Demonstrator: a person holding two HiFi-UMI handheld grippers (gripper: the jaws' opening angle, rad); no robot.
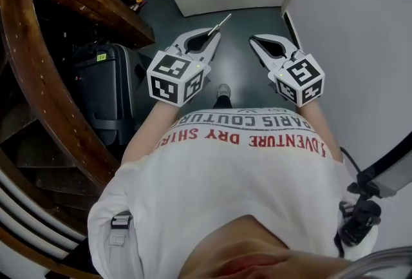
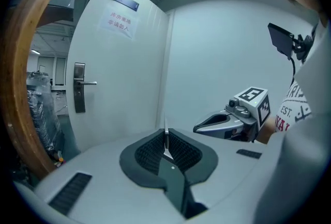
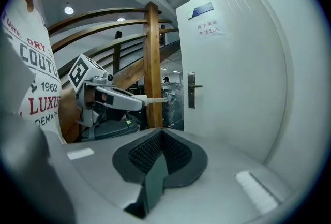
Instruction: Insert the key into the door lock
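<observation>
My left gripper (image 1: pixel 214 31) is shut on a thin silver key (image 1: pixel 223 20) that juts forward past its tips. In the left gripper view the key blade (image 2: pixel 166 140) stands upright between the closed pads. The door lock (image 2: pixel 79 93), a metal plate with a lever handle, sits on the white door (image 2: pixel 124 88) well ahead and to the left, far from the key. My right gripper (image 1: pixel 254 40) is shut with nothing in it, level beside the left one. The right gripper view shows the left gripper (image 3: pixel 138 100), the key (image 3: pixel 155 99) and the lock (image 3: pixel 192 89) beyond.
A dark suitcase (image 1: pixel 106 94) stands under the curved wooden stair rail (image 1: pixel 38 78) on the left. A wooden post (image 3: pixel 152 62) rises left of the door. Wrapped goods (image 2: pixel 41 109) stand beside the door. A white wall (image 1: pixel 360 26) runs along the right. A notice (image 2: pixel 119 22) is stuck high on the door.
</observation>
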